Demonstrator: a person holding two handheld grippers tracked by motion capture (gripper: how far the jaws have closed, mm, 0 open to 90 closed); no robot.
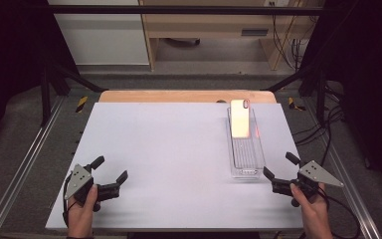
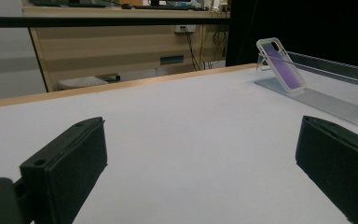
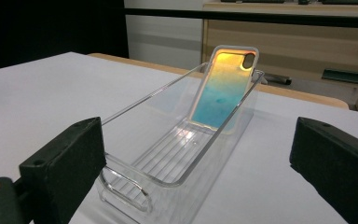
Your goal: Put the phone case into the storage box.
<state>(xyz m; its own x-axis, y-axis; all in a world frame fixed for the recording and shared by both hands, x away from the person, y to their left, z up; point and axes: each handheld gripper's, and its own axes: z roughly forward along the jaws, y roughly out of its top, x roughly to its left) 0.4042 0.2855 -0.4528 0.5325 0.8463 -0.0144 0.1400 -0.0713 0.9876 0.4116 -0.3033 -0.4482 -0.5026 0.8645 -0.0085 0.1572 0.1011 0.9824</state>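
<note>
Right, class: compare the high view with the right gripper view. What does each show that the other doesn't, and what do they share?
The high view adds the left tool, open, the left hand and right hand gripping the tools, and the whole white table. The right gripper view adds the phone case fading from orange to teal, and the clear tray with its ribbed floor and looped near handle. Shared: the case leaning against the tray's far end, and the right tool, open, facing the tray's near end.
</note>
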